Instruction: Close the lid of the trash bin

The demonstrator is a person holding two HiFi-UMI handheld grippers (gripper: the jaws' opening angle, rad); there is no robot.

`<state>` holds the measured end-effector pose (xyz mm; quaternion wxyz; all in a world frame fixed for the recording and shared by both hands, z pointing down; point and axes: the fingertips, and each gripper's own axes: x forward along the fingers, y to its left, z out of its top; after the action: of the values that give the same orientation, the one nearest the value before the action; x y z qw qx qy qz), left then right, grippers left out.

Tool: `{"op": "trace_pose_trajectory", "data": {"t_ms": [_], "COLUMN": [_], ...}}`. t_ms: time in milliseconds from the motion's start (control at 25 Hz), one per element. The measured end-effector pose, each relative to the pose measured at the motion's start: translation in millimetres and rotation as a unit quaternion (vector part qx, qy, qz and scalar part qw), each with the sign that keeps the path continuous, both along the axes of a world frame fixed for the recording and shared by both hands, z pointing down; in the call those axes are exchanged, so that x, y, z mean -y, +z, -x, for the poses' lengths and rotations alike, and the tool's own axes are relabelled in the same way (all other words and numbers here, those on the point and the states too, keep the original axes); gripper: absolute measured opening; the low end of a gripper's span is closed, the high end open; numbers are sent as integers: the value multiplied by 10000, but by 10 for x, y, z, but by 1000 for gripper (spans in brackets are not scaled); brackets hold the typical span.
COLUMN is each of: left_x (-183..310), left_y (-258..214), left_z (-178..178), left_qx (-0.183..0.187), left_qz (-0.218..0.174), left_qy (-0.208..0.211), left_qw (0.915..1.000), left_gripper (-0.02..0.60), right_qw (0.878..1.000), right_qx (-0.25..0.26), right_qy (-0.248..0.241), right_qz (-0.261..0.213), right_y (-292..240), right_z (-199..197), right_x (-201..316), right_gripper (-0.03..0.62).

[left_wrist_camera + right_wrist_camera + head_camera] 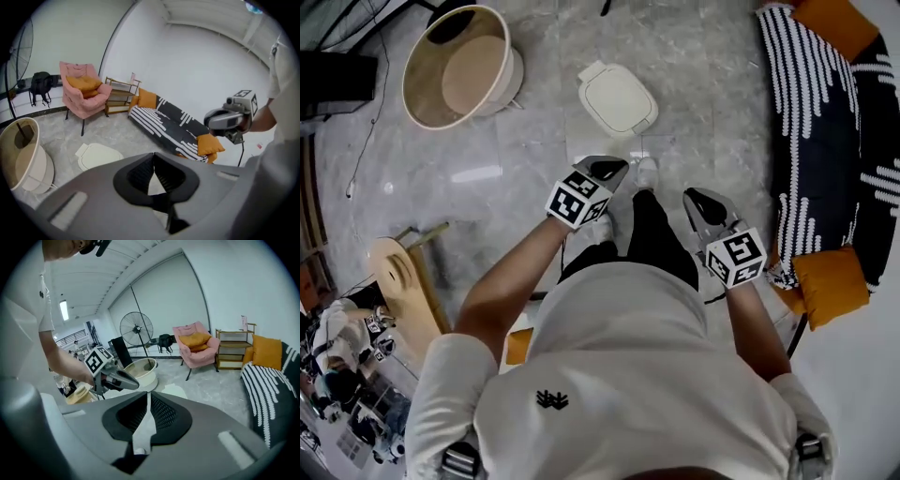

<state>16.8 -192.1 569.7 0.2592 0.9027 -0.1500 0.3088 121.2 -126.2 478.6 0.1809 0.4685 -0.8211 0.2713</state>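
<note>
A small cream trash bin (617,98) stands on the grey floor ahead of my feet, its lid lying flat down on top. The left gripper view shows the bin (98,156) low at the left, beyond the jaws. My left gripper (605,171) is held in the air short of the bin, its jaws shut with nothing between them (153,154). The right gripper (698,199) hovers to the right at about the same height, also shut and empty (148,393). Neither gripper touches the bin.
A large round beige tub (455,66) stands at the back left. A black-and-white striped sofa (825,141) with orange cushions (830,281) runs along the right. A wooden stool (398,277) is at the left. A pink armchair (82,91) and a fan (136,329) stand farther off.
</note>
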Motion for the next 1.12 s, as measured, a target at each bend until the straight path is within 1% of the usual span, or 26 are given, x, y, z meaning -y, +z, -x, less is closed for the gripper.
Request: {"op": "trace_pose_trajectory", "data": {"t_ms": [120,200,400,520,680,840,960,1120], "left_x": [-270,-434,-754,-905,-1110,-1316,-1415,-1501], "left_y": [-472,-740,-1193,-1417,-1655,-1849,-1920,-1942], "left_z": [142,272,609,791,1007,1217,1373,1454], "left_qx": [-366,-540,-672,-714,-804,-1034,-1096,-1113], "left_qz": [-222,-334,-447,-661,-918,-1040,-1086,-1192], "left_qy": [67,52,-126,-234,-286,-428,-574,-554], "left_qw": [9991,9980,9967,9950,9921,9883,9864,9851], "left_gripper": [58,58,58,58,58,58,58,58], "right_qw": [9995,9989,9974,9953,9932,9915,9912,9912], "right_qx": [-116,-137,-175,-253,-302,-322,-325,-335], "right_qy": [-269,-357,-600,-803,-862,-932,-922,-837], "right_qz": [-155,-261,-372,-485,-721,-851,-896,-965], "right_y": [-180,-287,-457,-582,-796,-942,-999,-1040], "right_z": [231,368,690,846,985,1113,1175,1214], "right_x": [-170,-273,-563,-679,-781,-980,-1102,-1190], "right_gripper": [20,17,15,13,12,9,8,6]}}
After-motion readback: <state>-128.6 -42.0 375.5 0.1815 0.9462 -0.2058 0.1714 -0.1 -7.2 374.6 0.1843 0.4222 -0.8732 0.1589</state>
